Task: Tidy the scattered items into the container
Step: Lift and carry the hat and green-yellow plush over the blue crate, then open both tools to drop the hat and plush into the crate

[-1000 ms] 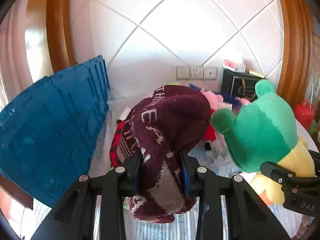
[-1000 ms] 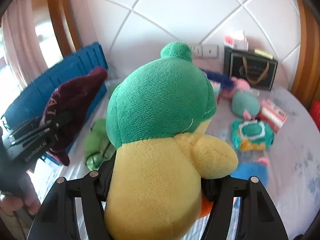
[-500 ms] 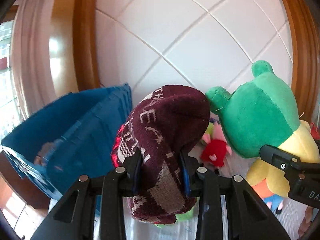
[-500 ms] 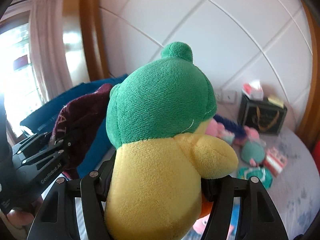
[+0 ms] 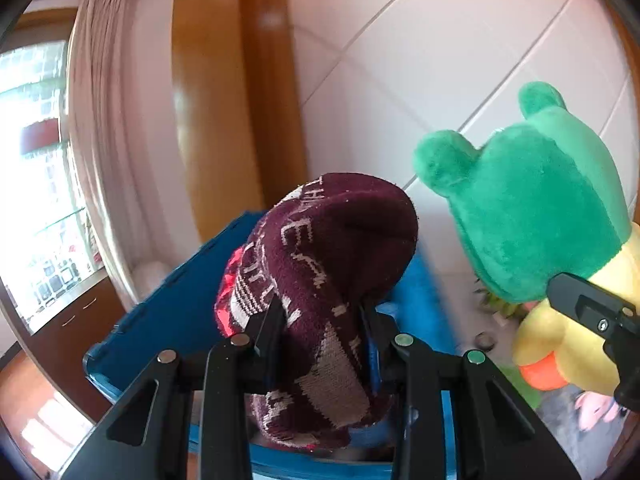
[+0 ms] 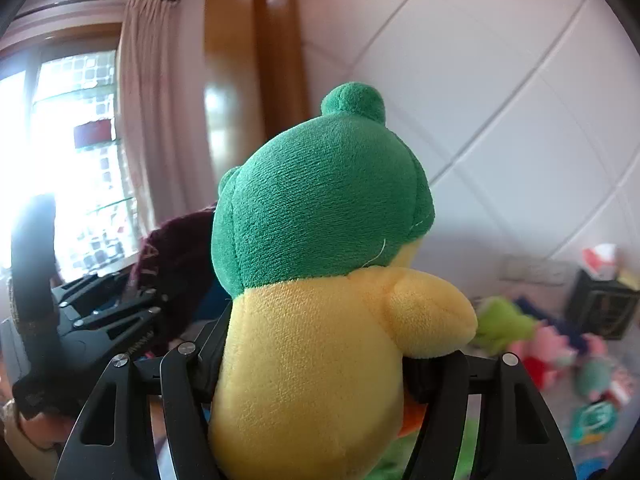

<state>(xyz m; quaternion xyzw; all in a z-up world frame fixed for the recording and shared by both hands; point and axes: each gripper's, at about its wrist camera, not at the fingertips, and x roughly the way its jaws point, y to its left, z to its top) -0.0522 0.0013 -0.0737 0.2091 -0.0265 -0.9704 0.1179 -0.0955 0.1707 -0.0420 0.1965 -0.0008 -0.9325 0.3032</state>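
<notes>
- Maroon knit hat (image 5: 320,280) is pinched in the left gripper (image 5: 322,320), jaws pressed on its folded middle, held above the blue crate (image 5: 160,312).
- Soft and limp, it probably weighs little; its loose end droops below the fingers and could snag the crate rim.
- Plush toy (image 6: 320,280), green head over yellow body, sits clamped at the waist in the right gripper (image 6: 320,364), just beside the hat.
- Squashy and light by the look of it; the waist grip seems sound, the top-heavy head may wobble.
- Open room: the wall and wooden post (image 5: 240,100) stand close behind the crate, and both loads crowd one opening, so dropping them in turn looks wiser.
- More toys (image 6: 540,344) lie scattered on the bed.
</notes>
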